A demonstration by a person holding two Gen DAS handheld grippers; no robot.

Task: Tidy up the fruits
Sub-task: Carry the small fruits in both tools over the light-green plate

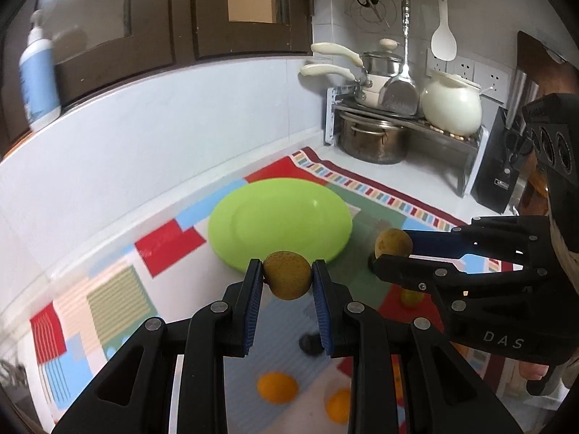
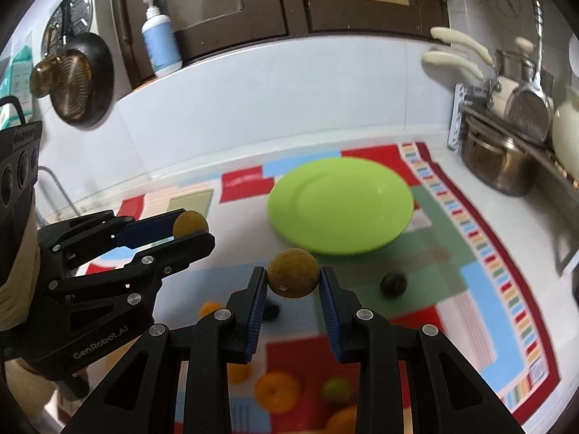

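Right now your left gripper (image 1: 287, 280) is clamped on a small round brown-speckled fruit (image 1: 287, 275), its blue pads pressing both sides, and it hangs above the patchwork mat (image 1: 170, 246). Your right gripper (image 2: 293, 282) pinches a second small round brownish fruit (image 2: 293, 277) the same way, also lifted clear of the counter. Each tool shows in the other's view, side by side and near each other. Just beyond both sits the round lime-green plastic plate (image 1: 278, 222), bare, on the multicoloured mat. Below the jaws lie 2 blurred orange fruits (image 1: 277, 387), a yellow-green one (image 2: 336, 390) and a dark round one (image 2: 393, 284). Farther off, a steel rack (image 1: 409, 115) holds pots against the tiled wall.
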